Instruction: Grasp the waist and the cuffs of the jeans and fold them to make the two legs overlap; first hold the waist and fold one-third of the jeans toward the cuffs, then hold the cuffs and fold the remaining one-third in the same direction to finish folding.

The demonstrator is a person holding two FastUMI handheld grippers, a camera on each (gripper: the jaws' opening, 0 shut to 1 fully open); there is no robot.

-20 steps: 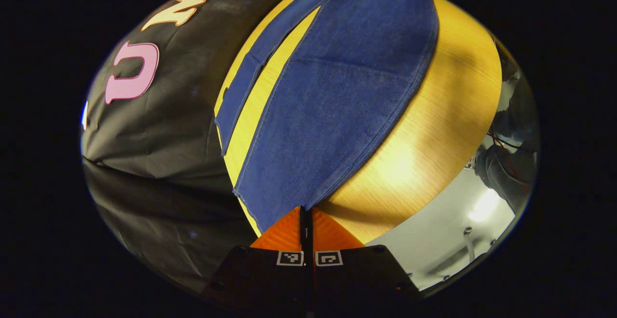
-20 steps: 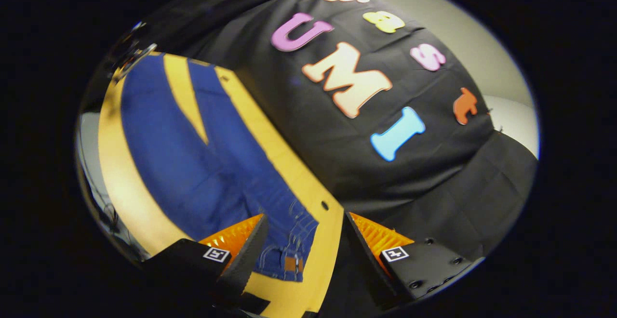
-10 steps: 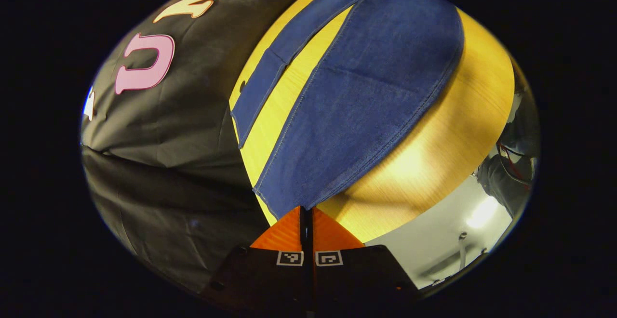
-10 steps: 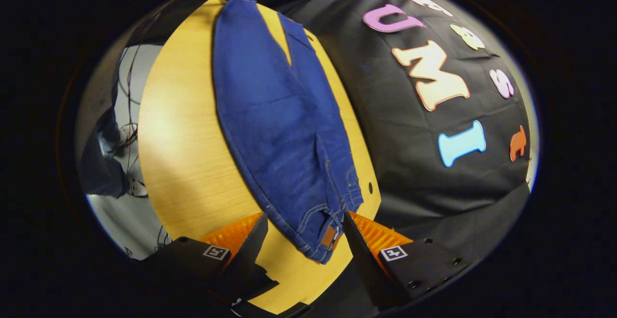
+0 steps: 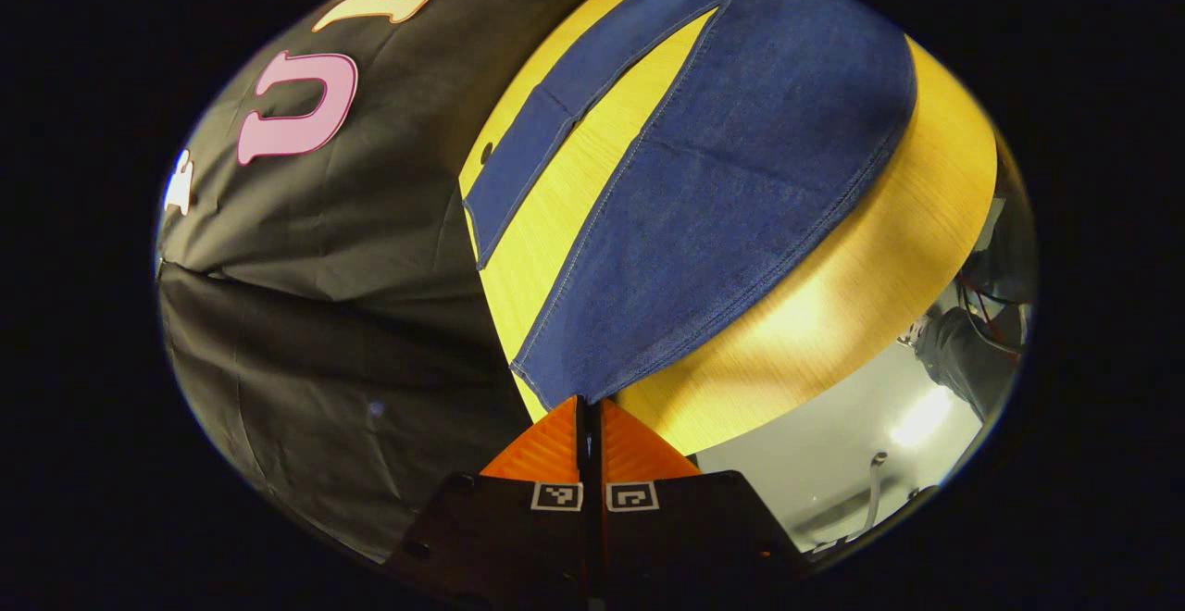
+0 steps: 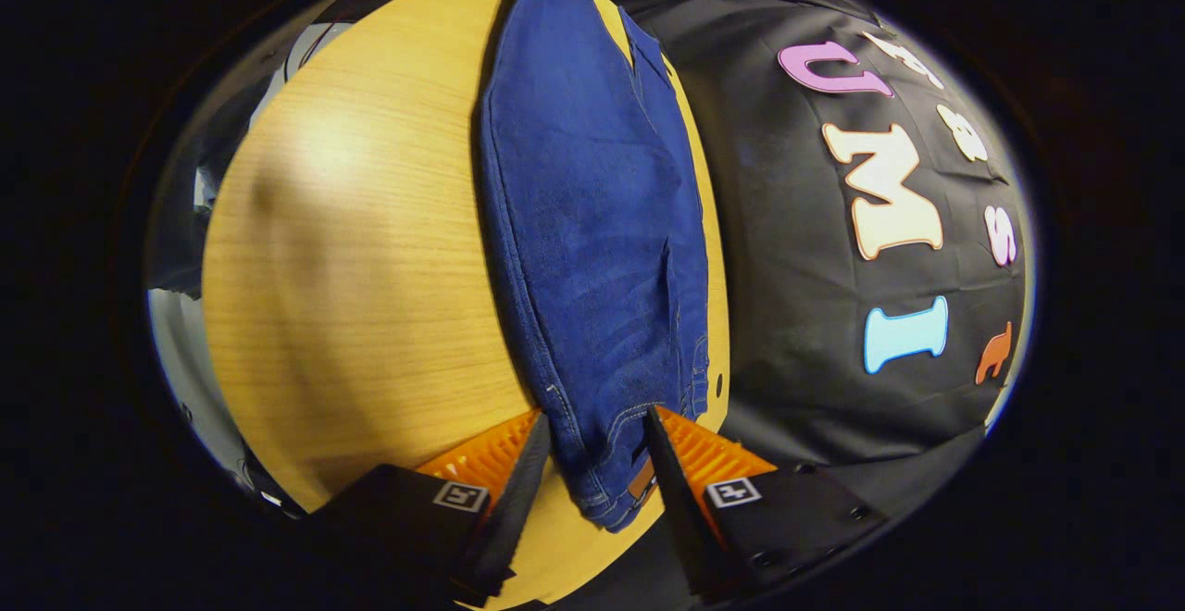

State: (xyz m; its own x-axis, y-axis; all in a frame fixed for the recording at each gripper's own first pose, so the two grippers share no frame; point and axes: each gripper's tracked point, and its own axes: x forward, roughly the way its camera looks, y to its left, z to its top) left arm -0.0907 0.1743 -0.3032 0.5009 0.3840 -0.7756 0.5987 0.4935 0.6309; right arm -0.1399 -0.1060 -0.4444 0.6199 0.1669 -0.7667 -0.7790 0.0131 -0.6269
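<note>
Your left gripper [image 5: 589, 400] has its fingers pressed together on the cuff [image 5: 555, 380] of the jeans [image 5: 722, 185], which run from there toward 1 o'clock across the wooden table [image 5: 861, 287]. Your right gripper [image 6: 597, 421] is narrowly parted around the waist [image 6: 606, 486], both fingers beside the denim; whether they press it, you cannot tell.

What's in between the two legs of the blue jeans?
Bare wooden table, a yellow wedge between the two legs of the jeans. That shows in the left gripper view.
</note>
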